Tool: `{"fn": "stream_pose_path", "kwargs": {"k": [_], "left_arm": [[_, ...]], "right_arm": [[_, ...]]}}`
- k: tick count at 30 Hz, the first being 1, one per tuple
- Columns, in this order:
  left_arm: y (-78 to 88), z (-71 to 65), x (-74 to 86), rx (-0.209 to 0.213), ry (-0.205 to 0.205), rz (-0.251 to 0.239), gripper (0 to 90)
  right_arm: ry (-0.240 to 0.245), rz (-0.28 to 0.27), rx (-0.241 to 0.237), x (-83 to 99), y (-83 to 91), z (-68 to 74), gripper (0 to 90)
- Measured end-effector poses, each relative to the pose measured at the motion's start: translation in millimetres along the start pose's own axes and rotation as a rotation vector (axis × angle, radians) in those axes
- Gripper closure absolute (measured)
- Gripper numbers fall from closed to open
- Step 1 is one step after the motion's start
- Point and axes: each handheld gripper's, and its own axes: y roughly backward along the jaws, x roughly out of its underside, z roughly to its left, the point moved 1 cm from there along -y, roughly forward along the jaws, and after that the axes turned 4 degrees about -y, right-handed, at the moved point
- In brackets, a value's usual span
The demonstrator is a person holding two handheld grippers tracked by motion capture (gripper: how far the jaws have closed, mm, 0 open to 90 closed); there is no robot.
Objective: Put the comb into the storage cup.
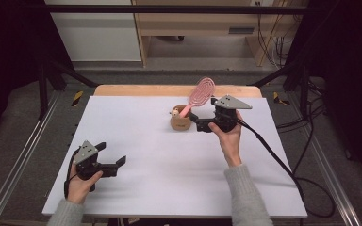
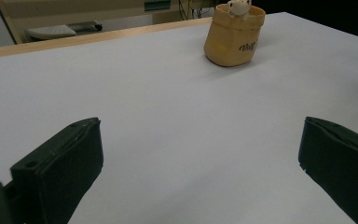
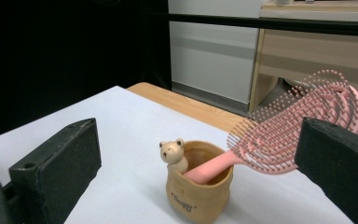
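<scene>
Honestly, the pink hairbrush [image 1: 199,95] leans handle-down in the small bear cup [image 1: 180,123] near the table's [image 1: 136,141] far edge, looking top-heavy. Both the right gripper [image 1: 201,121] (jaws spread, nothing between them) and the left gripper [image 1: 111,158] stand open; a nudge from the right one could tip cup and brush.

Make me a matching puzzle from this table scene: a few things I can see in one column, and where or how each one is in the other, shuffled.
Things:
1. pink hairbrush
2. little bear figure
3. left gripper
4. right gripper

Places or states:
A. jaws open over bare white table, far from the holder
B. handle down in the tan holder, head leaning out
C. perched on the holder's rim
D. jaws open, right beside the holder, gripping nothing

Pairs: 1-B, 2-C, 3-A, 4-D
</scene>
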Motion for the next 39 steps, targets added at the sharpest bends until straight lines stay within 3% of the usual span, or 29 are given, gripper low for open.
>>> {"fn": "stream_pose_path", "kwargs": {"k": [20, 39], "left_arm": [[-0.1, -1.8, -0.6, 0.016, -0.017, -0.010, 0.0], [-0.7, -3.8, -0.3, 0.030, -0.027, -0.015, 0.0]], "right_arm": [[-0.005, 0.013, -0.086, 29.2, 47.7, -3.3, 0.5], [-0.045, 0.044, -0.079, 73.8, 87.1, -24.5, 0.5]]}}
